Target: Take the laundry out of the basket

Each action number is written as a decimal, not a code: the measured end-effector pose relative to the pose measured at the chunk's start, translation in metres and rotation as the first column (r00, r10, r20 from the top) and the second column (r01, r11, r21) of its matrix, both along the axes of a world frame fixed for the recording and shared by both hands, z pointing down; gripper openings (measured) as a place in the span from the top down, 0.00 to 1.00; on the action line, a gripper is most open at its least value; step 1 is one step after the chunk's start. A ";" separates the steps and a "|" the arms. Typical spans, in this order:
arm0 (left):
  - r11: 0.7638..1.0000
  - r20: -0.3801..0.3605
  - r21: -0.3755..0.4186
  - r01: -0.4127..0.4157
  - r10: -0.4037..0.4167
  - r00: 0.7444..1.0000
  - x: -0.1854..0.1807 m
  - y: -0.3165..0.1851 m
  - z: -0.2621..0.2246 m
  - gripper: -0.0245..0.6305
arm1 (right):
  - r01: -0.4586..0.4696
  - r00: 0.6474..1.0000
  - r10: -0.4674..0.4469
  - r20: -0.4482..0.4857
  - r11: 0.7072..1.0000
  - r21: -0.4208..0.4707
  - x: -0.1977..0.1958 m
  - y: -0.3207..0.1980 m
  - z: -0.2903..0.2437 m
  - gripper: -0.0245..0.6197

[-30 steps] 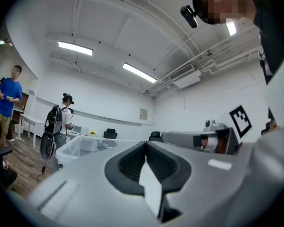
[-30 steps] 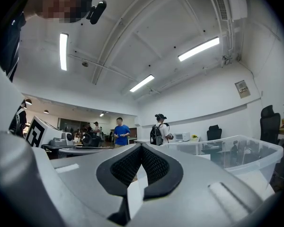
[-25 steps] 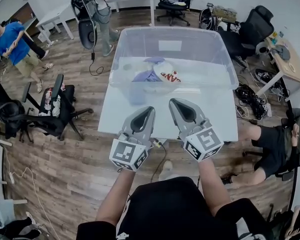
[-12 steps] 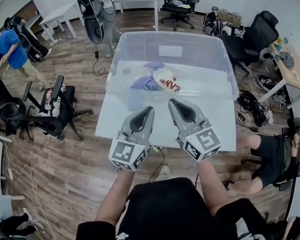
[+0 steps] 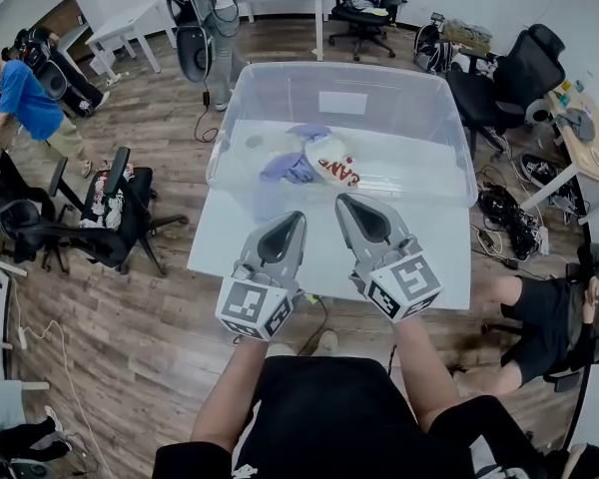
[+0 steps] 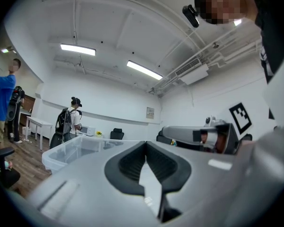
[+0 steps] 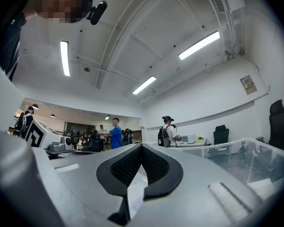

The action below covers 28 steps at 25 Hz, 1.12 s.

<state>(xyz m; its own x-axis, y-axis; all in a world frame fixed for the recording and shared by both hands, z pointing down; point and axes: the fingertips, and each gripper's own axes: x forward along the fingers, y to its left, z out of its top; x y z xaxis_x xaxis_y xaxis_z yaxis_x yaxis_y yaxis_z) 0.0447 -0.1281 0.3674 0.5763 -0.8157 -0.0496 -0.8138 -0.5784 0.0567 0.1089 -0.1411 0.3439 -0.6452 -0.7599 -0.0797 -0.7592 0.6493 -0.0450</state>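
Basket is a clear plastic tub on far half of white table. Laundry lies in a small heap on its bottom: lilac cloth w/ a white, red-printed piece. Only head view shows the heap; gripper views catch just the tub's wall. They do show left gripper & right gripper w/ jaws together, nothing between, short of the tub.
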 end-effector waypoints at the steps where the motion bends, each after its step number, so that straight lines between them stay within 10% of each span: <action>1: 1.000 0.001 0.000 0.003 -0.003 1.000 -0.001 0.000 0.000 0.95 | 0.000 1.000 0.000 0.003 1.000 0.002 0.000 -0.001 0.000 0.96; 28: 0.998 0.014 0.049 -0.026 0.025 1.000 -0.030 -0.090 -0.022 0.95 | -0.013 1.000 0.013 -0.004 1.000 0.016 -0.029 -0.088 -0.011 0.96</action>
